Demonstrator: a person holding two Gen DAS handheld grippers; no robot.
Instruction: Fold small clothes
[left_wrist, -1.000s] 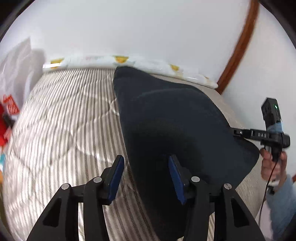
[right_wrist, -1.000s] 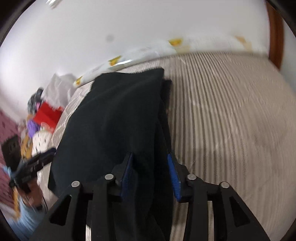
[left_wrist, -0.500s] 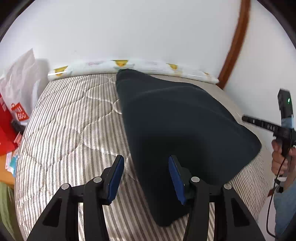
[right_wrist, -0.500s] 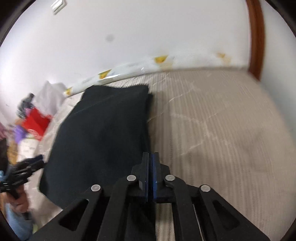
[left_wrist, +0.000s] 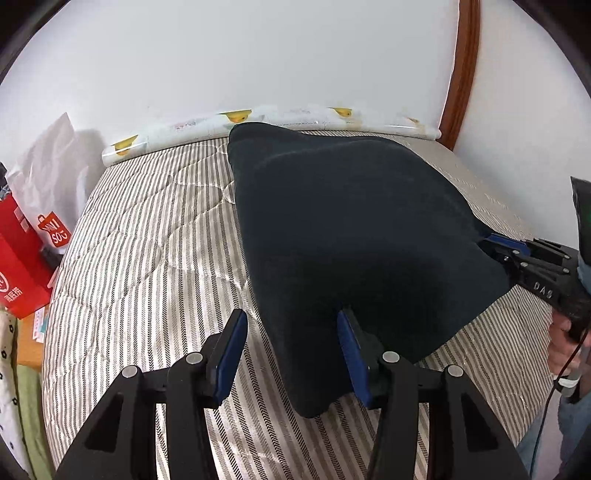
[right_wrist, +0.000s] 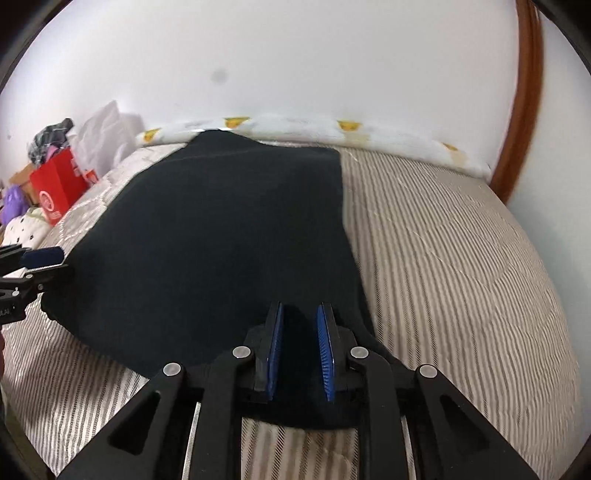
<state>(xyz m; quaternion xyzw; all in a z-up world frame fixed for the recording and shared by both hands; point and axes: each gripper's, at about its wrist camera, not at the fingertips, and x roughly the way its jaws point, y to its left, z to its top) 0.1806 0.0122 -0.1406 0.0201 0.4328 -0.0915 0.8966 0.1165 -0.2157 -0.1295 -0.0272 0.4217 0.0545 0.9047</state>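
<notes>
"DAS" on the right gripper (left_wrist: 484, 242) — white (red-box print unreadable)

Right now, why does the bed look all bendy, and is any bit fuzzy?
Left wrist view: the fisheye lens bows the striped mattress and darkens the corners; the black garment looks sharp. Right wrist view: same bending, and the stripes at the right smear with motion blur.

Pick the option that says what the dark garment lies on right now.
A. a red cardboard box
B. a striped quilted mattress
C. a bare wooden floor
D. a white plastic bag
B: in both wrist views the dark garment lies spread on the striped quilted mattress, whose stripes show around its edges.
</notes>
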